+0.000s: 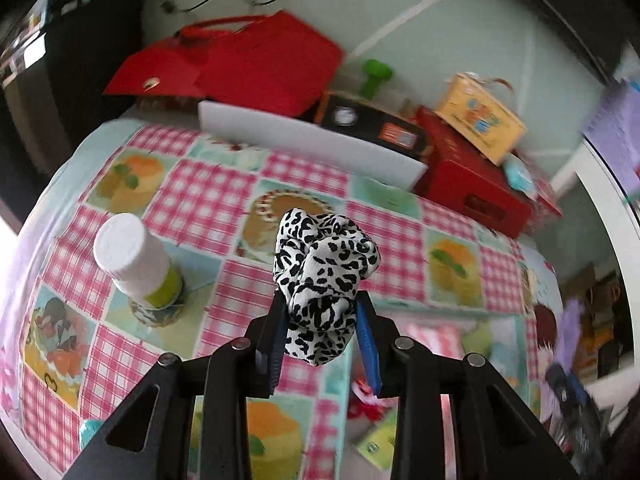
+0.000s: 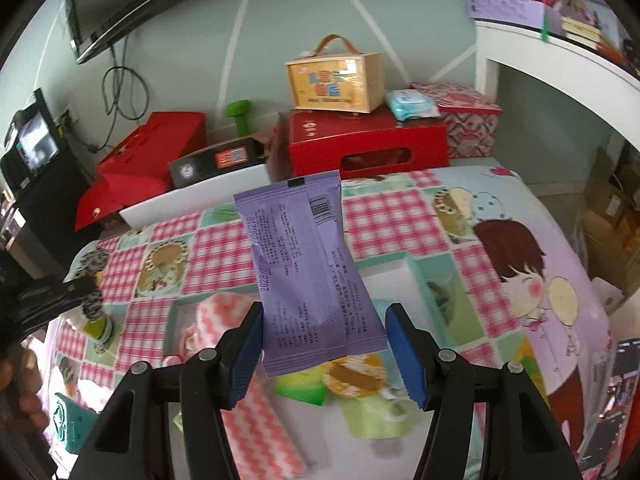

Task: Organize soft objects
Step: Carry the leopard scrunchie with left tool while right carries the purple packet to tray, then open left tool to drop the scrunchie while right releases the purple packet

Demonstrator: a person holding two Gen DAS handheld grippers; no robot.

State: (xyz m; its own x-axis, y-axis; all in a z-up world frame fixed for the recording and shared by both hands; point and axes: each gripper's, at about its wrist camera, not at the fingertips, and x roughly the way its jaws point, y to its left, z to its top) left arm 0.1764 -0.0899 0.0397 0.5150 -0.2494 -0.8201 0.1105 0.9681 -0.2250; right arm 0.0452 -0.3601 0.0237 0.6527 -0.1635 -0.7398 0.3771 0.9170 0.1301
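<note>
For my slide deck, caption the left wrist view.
Left tongs lift a leopard-print scrunchie above the patchwork tablecloth.

A bottle [image 1: 138, 258] is standing near the table's [image 1: 224, 184] left edge; boxes [image 2: 368, 140] are lining its far edge.

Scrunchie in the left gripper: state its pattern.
White with black leopard-style spots; the scrunchie shows best in the left wrist view.

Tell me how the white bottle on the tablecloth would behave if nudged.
The white bottle stands upright, tall and narrow, so it would probably tip. Being round, it would likely roll afterwards. It looks like light plastic, though its fill is hidden.
</note>
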